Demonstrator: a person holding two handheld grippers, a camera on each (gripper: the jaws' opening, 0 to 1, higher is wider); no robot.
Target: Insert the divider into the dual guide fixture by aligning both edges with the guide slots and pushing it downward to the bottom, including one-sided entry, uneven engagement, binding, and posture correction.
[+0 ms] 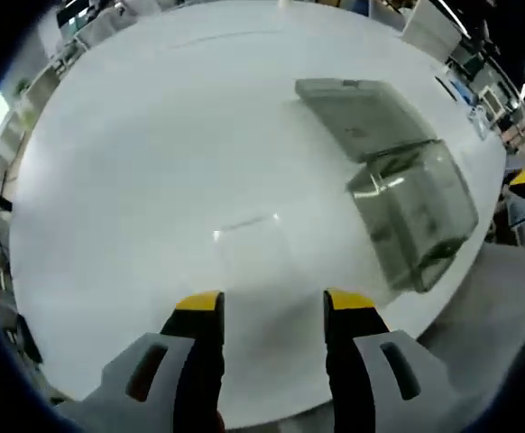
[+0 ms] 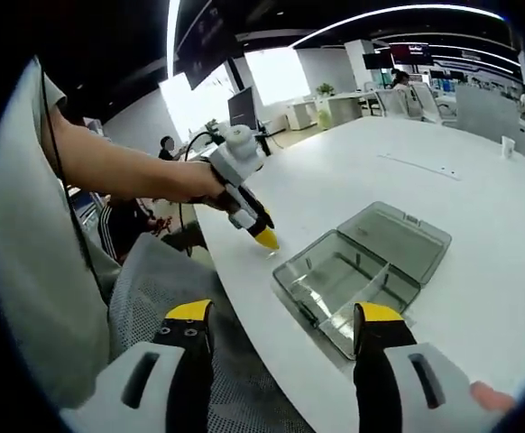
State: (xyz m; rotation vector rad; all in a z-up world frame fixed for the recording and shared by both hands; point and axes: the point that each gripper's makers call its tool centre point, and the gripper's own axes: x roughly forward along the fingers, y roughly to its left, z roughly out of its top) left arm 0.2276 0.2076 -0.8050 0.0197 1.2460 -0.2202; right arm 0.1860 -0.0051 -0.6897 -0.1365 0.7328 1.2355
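Pre-grasp: both grippers spread and empty, divider flat on table.

Left of the clear box, the clear divider lies flat on the white table, just ahead of left gripper. It looks like a thin sheet; edges are faint. Risk: jaws skate over it or pinch one corner, so it enters the slots skewed and binds. Right gripper hovers near the box, off the table edge.

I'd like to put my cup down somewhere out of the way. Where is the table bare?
The white table is mostly bare: the wide stretch beyond the open clear plastic box and its lid is free. Busier is the near edge, where the left gripper reaches toward a small clear divider beside the box.
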